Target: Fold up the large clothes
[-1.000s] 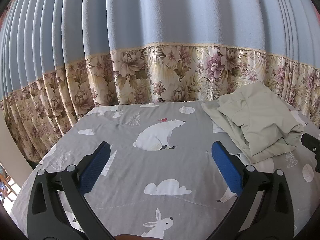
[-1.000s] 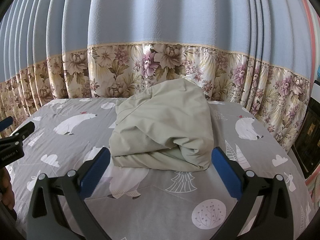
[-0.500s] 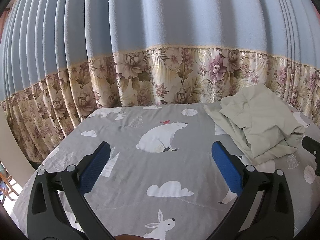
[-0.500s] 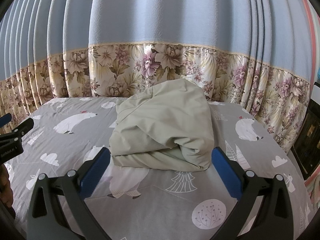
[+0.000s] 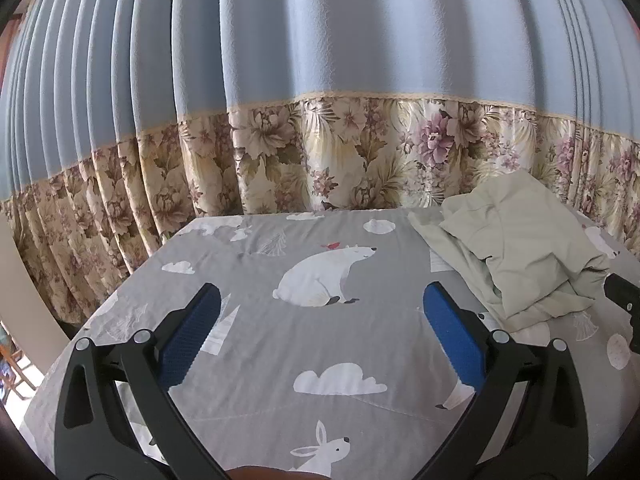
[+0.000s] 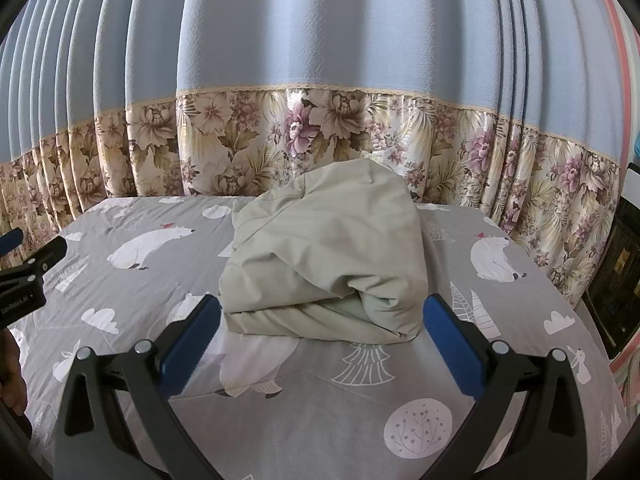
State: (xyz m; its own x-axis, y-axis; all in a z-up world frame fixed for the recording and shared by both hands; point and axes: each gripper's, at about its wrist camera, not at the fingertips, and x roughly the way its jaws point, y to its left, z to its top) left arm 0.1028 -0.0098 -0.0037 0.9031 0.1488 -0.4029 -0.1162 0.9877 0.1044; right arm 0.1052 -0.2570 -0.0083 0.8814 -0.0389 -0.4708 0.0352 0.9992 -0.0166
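A pale green garment lies crumpled in a heap on the grey animal-print sheet; it also shows at the right of the left wrist view. My right gripper is open and empty, hovering just in front of the heap's near edge. My left gripper is open and empty over bare sheet, left of the garment. The right gripper's tip shows at the right edge of the left wrist view; the left gripper shows at the left edge of the right wrist view.
A blue curtain with a floral lower band hangs close behind the bed's far edge. The bed's left edge drops off by a pale panel. A dark object stands beside the bed at the right.
The left wrist view has tilted up and shifted slightly, so the bed and garment sit a little lower in frame. The right gripper and the garment have barely moved.
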